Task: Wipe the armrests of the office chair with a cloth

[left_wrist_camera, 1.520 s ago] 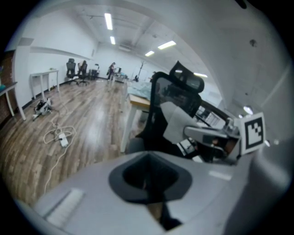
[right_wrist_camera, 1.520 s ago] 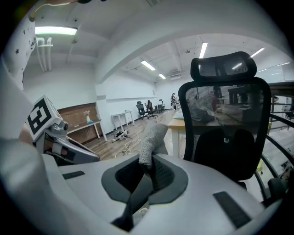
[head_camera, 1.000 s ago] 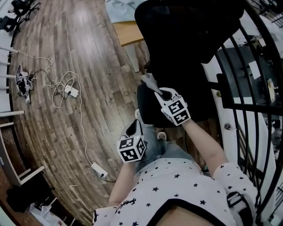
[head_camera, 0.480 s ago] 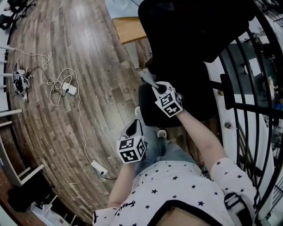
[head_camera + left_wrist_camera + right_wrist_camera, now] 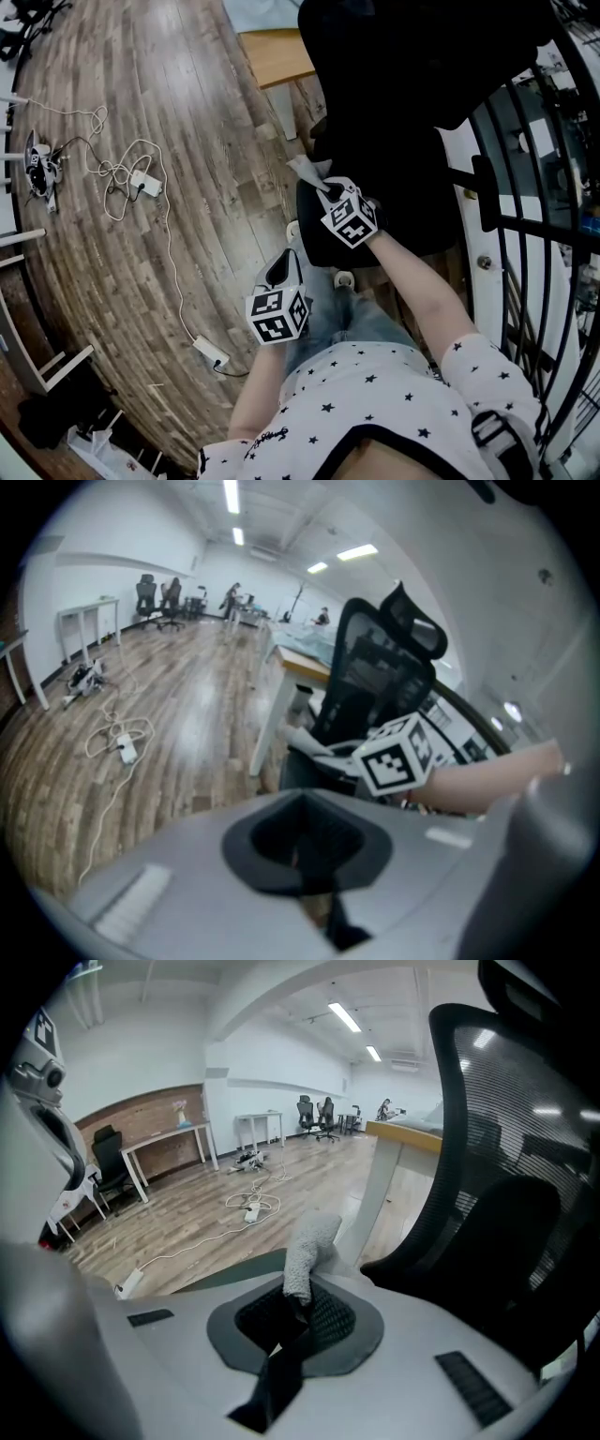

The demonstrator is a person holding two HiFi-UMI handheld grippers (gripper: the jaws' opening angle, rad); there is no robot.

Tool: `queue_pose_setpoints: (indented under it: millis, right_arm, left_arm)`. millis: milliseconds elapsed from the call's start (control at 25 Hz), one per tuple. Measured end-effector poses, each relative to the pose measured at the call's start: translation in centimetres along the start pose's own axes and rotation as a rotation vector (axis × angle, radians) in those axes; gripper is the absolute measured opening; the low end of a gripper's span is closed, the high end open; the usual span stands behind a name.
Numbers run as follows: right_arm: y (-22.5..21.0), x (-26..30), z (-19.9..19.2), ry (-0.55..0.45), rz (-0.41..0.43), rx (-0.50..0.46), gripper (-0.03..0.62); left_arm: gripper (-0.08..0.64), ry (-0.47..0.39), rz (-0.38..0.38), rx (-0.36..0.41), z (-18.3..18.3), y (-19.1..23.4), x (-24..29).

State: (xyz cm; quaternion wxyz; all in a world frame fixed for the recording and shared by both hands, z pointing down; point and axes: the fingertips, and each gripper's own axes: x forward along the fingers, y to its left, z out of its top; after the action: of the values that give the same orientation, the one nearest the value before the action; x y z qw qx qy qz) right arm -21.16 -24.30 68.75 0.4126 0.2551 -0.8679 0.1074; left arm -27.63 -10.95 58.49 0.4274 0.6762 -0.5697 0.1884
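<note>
1. To the left of the left gripper (image 5: 281, 274), the wooden floor (image 5: 112, 281) lies open, crossed only by a white cable (image 5: 174, 267) and a power strip (image 5: 210, 355).
2. Straight ahead of the right gripper (image 5: 328, 190), the office chair (image 5: 412, 66) fills the way.
3. To the right gripper's right, beyond the chair, a black railing (image 5: 525, 206) closes that side.
4. Ahead of the right gripper and to its left stands a desk (image 5: 277, 58), with bare floor before it.

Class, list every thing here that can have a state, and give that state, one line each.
cloth: pinched in the right gripper, free end sticking up.
right gripper: shut on the cloth.
left gripper: shut, nothing between its jaws.
office chair: upright, nobody seated.
cable: lying in a loose tangle on the floor.
</note>
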Motion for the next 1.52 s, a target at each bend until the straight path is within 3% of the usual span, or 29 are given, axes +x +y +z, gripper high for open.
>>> queue_pose_setpoints:
  millis: [680,1520]
  right_arm:
    - [0.6,0.8,-1.4,0.08,0.011,0.01,0.029]
    - [3.2,-0.4,-2.6,0.095,0.02,0.018,0.028]
  left_arm:
    - [0.003,-0.02,0.0,-0.001,0.2,-0.2,-0.3]
    - [0.003,-0.062,0.013,-0.001,0.1,-0.7,-1.8]
